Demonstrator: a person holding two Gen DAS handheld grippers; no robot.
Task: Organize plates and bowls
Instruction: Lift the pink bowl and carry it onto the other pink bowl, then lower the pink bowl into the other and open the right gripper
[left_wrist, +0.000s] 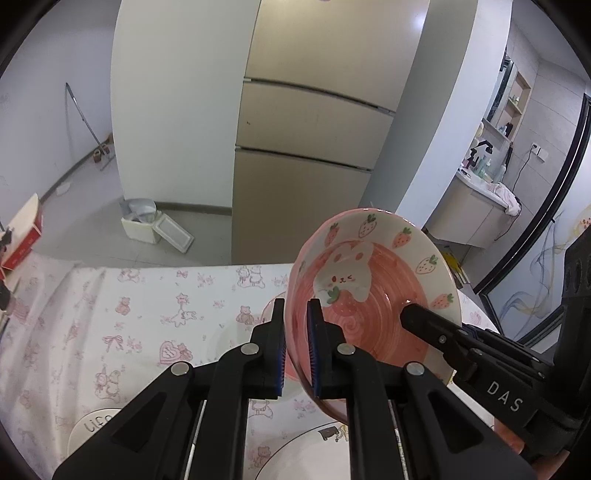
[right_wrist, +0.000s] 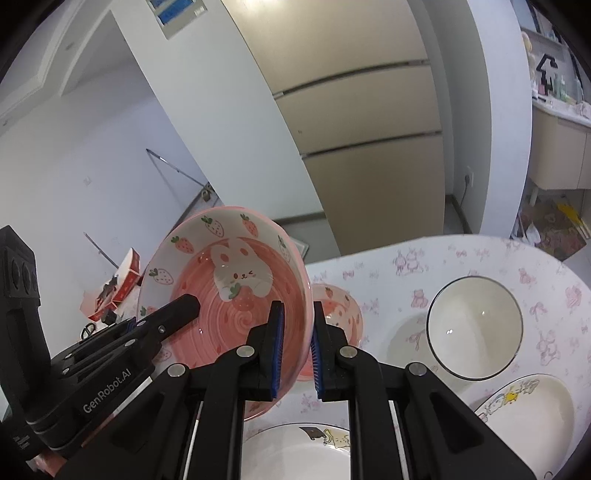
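Two grippers (left_wrist: 296, 314) (right_wrist: 298, 317) clamp pink bowl (right_wrist: 236, 295); white bowl (right_wrist: 474, 328), plates (right_wrist: 295, 454) below.

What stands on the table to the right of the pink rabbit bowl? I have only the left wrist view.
Observer: A white bowl with a dark rim stands upright there.
Operator: Is the right gripper truly gripping the pink bowl?
Observer: Yes. The right gripper has one finger inside and one outside the rim of the pink rabbit bowl, shut on it.
Operator: Is anything beyond that bowl?
Observer: A smaller pink strawberry bowl sits on the tablecloth just beyond it.
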